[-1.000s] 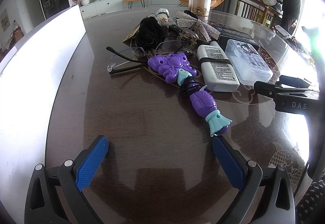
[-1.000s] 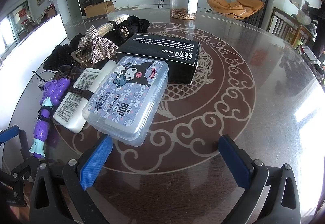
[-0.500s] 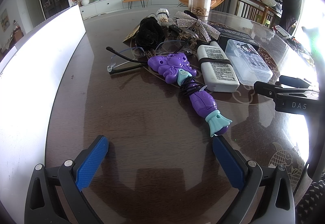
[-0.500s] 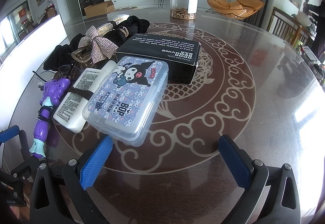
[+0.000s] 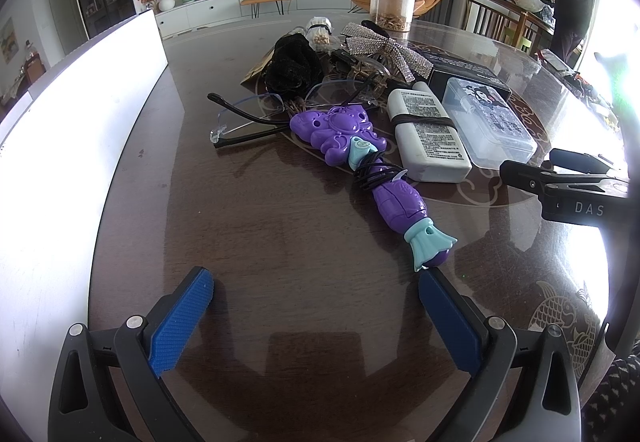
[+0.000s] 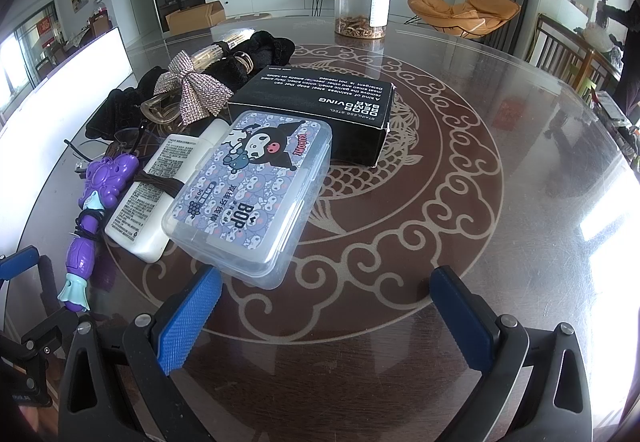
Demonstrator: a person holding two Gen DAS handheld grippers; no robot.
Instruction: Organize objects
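Left gripper [image 5: 316, 296] fingers spread, empty, low over the table [image 5: 280, 209]; purple toy wand [image 5: 372, 169] tail just beside its right finger. Right gripper [image 6: 326, 294] also spread, empty, clear plastic case [image 6: 256, 189] just ahead of its left finger. White bottle [image 6: 154, 189] sits between wand and case. Only the left view shows the glasses [image 5: 256, 117]; only the right shows the black box [image 6: 320, 101] label. Jar [image 6: 362, 1] far back.

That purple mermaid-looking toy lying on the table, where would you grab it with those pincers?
I'd take the purple toy by its narrow lower body, just above the teal tail fin, and come from above with the left gripper, one finger on each long side. It lies flat; that stretch is slim and bare, while the wide head sits against the glasses and black cord wraps the middle.
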